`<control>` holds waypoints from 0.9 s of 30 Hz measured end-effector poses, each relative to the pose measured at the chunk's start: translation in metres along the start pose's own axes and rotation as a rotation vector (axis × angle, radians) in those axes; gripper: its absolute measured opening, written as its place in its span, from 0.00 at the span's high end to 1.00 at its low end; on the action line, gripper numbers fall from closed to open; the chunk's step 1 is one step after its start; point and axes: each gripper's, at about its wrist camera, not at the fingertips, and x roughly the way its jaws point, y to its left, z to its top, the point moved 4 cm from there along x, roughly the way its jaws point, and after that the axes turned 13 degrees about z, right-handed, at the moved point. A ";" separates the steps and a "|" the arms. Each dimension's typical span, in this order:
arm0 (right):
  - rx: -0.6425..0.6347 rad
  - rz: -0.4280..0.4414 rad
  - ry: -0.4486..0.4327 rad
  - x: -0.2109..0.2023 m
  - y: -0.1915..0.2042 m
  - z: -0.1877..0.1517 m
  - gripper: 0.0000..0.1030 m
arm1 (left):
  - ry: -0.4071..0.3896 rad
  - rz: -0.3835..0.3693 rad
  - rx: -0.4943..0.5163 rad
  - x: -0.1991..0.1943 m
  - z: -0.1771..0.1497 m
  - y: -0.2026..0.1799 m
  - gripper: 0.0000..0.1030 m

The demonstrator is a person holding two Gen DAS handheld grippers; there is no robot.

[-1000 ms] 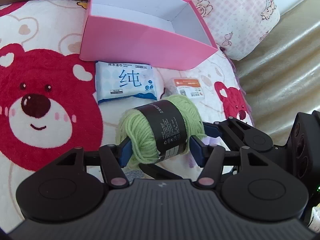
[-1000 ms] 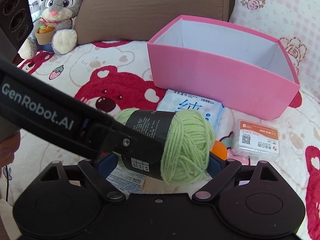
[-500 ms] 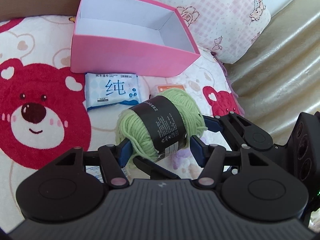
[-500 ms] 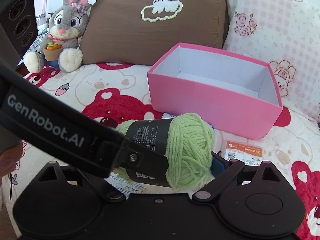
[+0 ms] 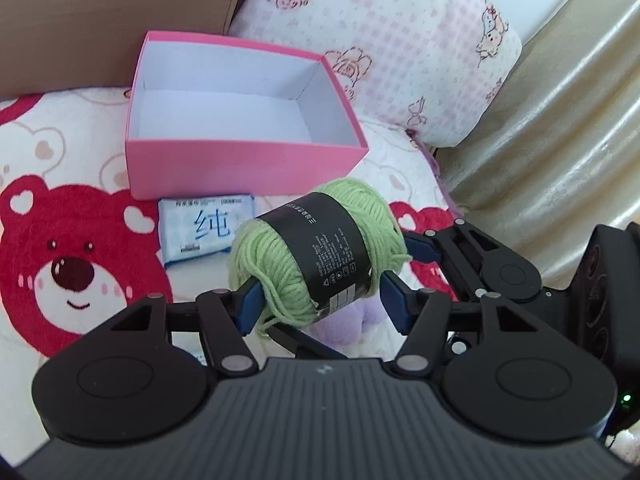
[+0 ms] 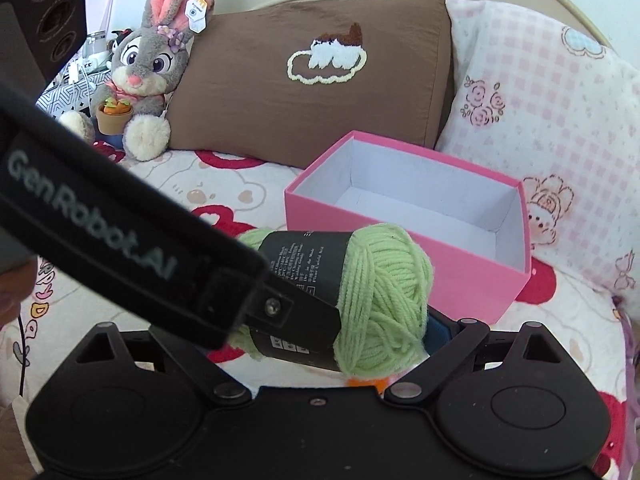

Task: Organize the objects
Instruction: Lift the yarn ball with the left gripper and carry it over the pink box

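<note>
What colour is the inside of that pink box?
White, and nothing is in the box; the left wrist view shows it best.

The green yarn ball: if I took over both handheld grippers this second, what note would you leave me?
Left gripper: shut on the yarn ball, held above the blanket.
Right gripper: one pad against the yarn's end; the other is hidden, so the grip is unclear.
Pink box: empty, just beyond the yarn.
Wipes pack: on the blanket in front of the box.
Done: yarn is off the blanket. Left: yarn into the box, then the wipes.
</note>
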 end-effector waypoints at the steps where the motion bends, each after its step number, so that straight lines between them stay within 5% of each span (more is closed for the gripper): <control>1: 0.005 0.008 -0.002 -0.002 -0.003 0.003 0.05 | -0.005 0.002 0.004 -0.002 0.003 -0.002 0.43; 16: -0.017 0.023 0.018 -0.017 -0.022 0.023 0.06 | -0.005 -0.039 0.012 -0.005 0.031 -0.019 0.43; 27: -0.039 0.077 0.033 -0.022 -0.028 0.040 0.07 | -0.083 0.035 0.057 -0.026 0.064 -0.027 0.43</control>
